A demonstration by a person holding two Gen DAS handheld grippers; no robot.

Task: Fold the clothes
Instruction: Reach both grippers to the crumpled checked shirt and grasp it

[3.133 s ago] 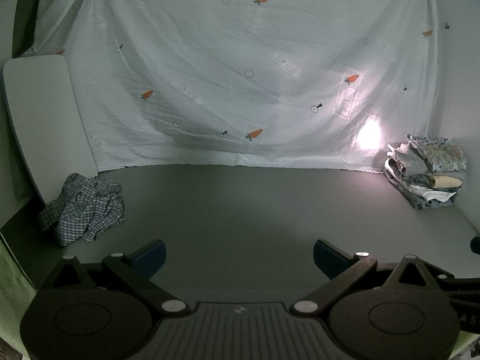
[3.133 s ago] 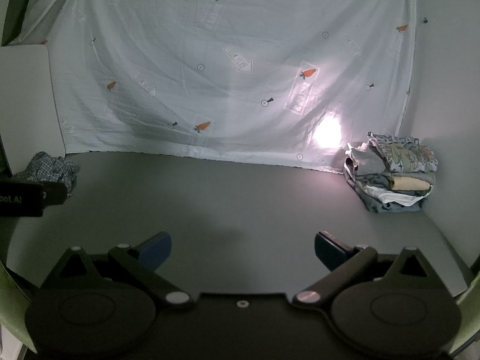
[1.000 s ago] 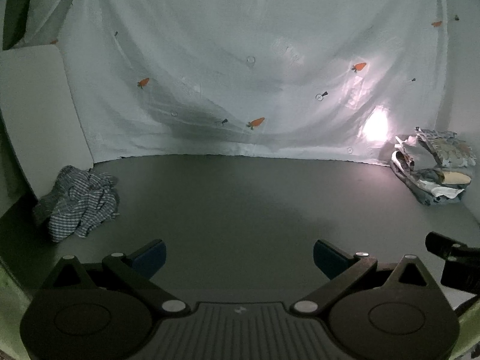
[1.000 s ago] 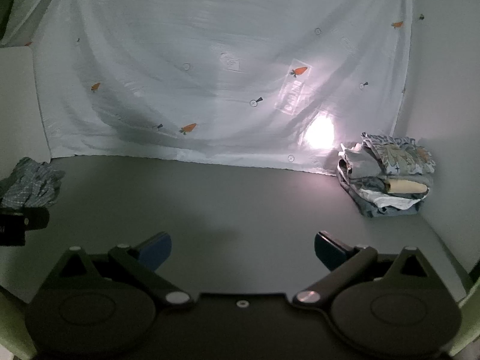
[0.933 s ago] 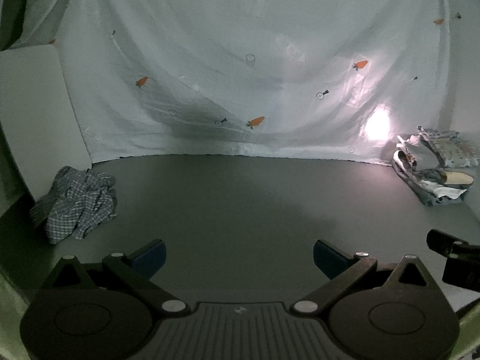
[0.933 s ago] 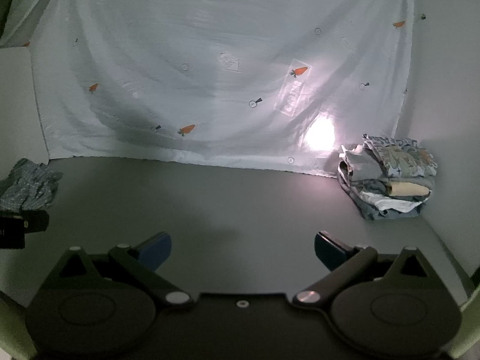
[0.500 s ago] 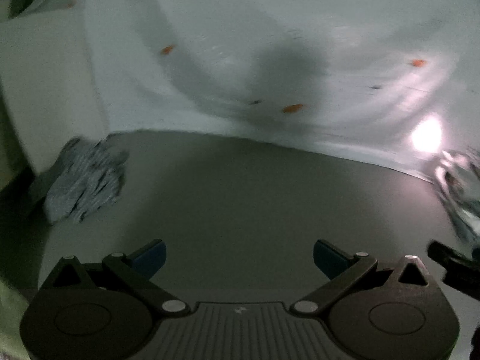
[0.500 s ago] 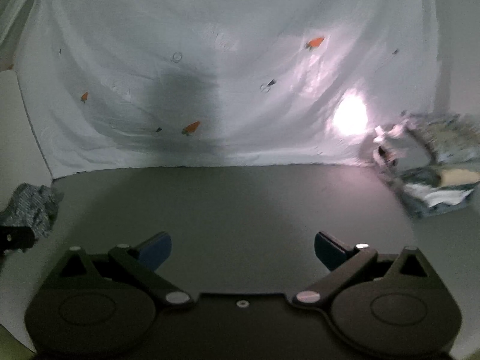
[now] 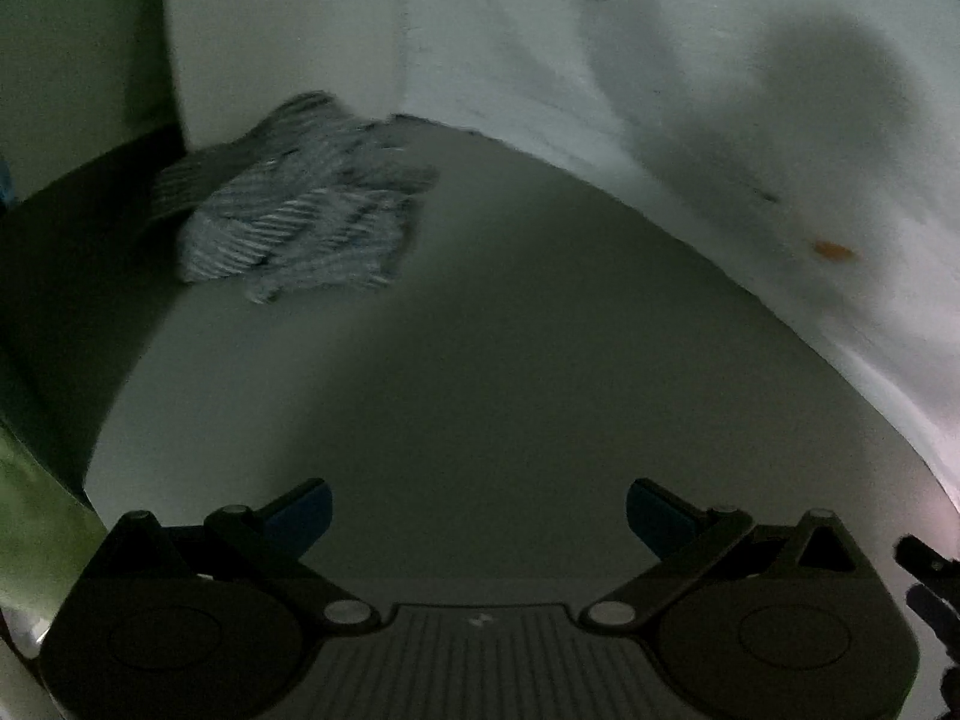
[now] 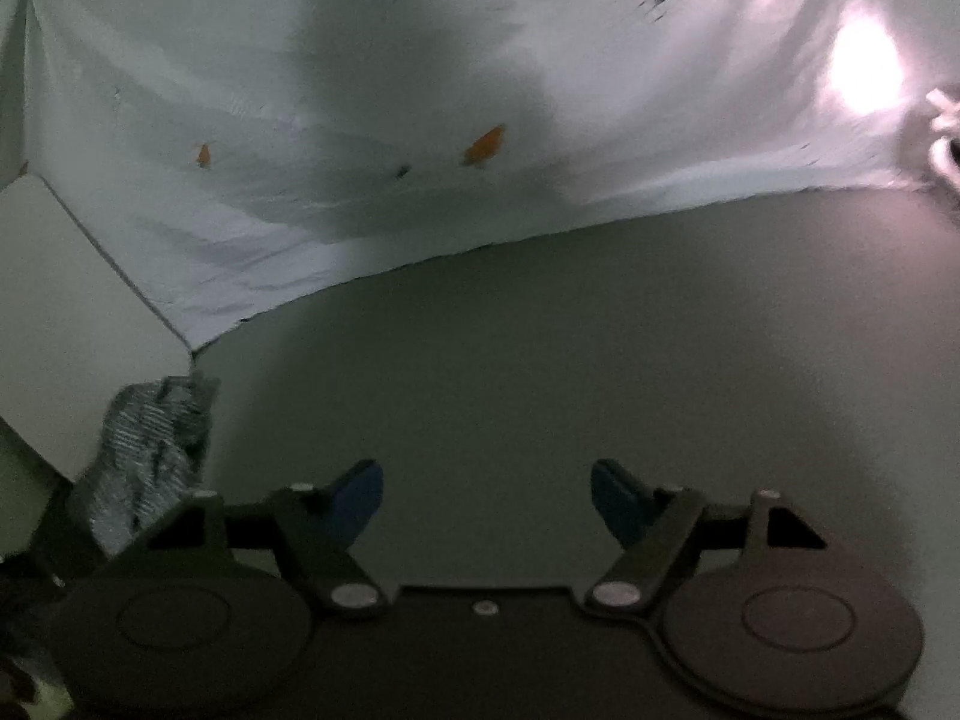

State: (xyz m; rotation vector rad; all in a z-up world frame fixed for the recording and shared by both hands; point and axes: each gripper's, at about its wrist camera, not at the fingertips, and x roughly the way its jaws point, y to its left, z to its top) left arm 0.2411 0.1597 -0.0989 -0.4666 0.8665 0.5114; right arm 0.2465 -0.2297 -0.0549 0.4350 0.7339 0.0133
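Presently the left gripper (image 9: 477, 507) has its jaws spread and empty; the right gripper (image 10: 486, 495) has its jaws closing on nothing. Both tilt toward the bare grey table (image 9: 510, 360), apparently for a pickup. A crumpled checked garment (image 9: 294, 222) lies unfolded in the far left corner beside the white board (image 10: 66, 300).

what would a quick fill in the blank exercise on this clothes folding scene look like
1. The crumpled checked garment lies on the grey ____.
2. The hanging white sheet is printed with small orange ____.
3. Nothing is between the fingers of the left gripper, so it is ____.
4. In the right wrist view the garment lies to the ____ of the right gripper.

Missing words: table; carrots; empty; left
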